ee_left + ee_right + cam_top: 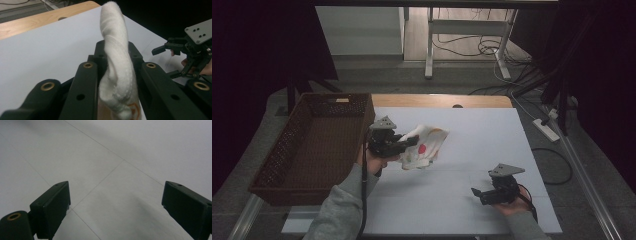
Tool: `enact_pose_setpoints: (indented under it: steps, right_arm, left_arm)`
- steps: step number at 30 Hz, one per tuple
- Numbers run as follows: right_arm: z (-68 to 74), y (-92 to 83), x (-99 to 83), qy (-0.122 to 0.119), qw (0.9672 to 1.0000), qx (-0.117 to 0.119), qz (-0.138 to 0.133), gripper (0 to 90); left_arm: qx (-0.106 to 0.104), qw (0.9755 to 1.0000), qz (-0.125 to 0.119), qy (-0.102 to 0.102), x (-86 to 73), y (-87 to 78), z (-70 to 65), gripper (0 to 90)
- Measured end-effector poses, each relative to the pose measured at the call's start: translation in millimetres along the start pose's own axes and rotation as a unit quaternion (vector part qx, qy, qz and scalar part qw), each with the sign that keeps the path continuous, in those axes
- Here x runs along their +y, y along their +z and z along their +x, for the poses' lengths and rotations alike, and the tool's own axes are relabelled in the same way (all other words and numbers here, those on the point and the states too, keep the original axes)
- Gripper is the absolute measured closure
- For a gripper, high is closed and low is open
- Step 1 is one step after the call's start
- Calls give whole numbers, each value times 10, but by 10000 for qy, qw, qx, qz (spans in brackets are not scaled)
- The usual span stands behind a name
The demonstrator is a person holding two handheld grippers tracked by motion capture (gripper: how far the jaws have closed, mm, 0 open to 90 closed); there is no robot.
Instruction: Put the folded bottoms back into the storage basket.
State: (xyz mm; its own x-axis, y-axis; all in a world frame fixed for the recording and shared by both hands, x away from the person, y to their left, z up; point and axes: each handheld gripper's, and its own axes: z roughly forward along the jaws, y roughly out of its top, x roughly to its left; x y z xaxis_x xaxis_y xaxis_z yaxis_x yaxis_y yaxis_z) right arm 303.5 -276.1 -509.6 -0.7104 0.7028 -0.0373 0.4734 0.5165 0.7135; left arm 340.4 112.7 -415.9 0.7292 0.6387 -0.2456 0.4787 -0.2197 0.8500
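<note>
At the left edge of the table (512,150), a brown woven basket (312,145) is placed, with its long side running away from the person. Just to the right of its near corner, the left gripper (412,142) is held above the white table surface, and its jaws are clenched on a white cloth (427,146) with red and orange marks. The cloth is lifted clear of the table, near the middle of it. In the high view, the cloth is seen to spread from the jaws toward the right and slightly away from the person, so its long axis is roughly level and is pointed to the right, while its free edges hang a little downward. In the left gripper view, the cloth (117,67) is seen as a narrow folded band that is pressed between the two black jaws and is extended forward past them; an orange mark is visible at its lower end. Further to the right, well apart from the cloth, the right gripper (479,195) is held low over the table near the front edge. Its jaws are spread wide, and nothing is grasped between them; in the right gripper view the bare white surface (112,170) is seen in the gap.
</note>
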Motion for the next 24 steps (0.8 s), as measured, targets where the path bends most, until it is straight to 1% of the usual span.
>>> enact_pose_setpoints:
  steps: [5, 9, 18, 24]
  right_arm:
    - [0, 0, 0, -2, 10000, -3, 1, 88]
    - [2, 2, 0, -5, 10000, 0, 10, 88]
    - [-2, 0, -2, 4, 10000, -25, 16, 88]
    - [-2, -2, -1, 0, 10000, -20, 21, 88]
  left_arm:
    - [18, 10000, -50, -16, -7, -51, 2, 754]
    - [18, 10000, -81, 10, -9, -91, -4, 754]
    - [83, 9998, -155, -7, -14, -184, 14, 754]
    - [105, 9997, -203, 33, -15, -273, 16, 753]
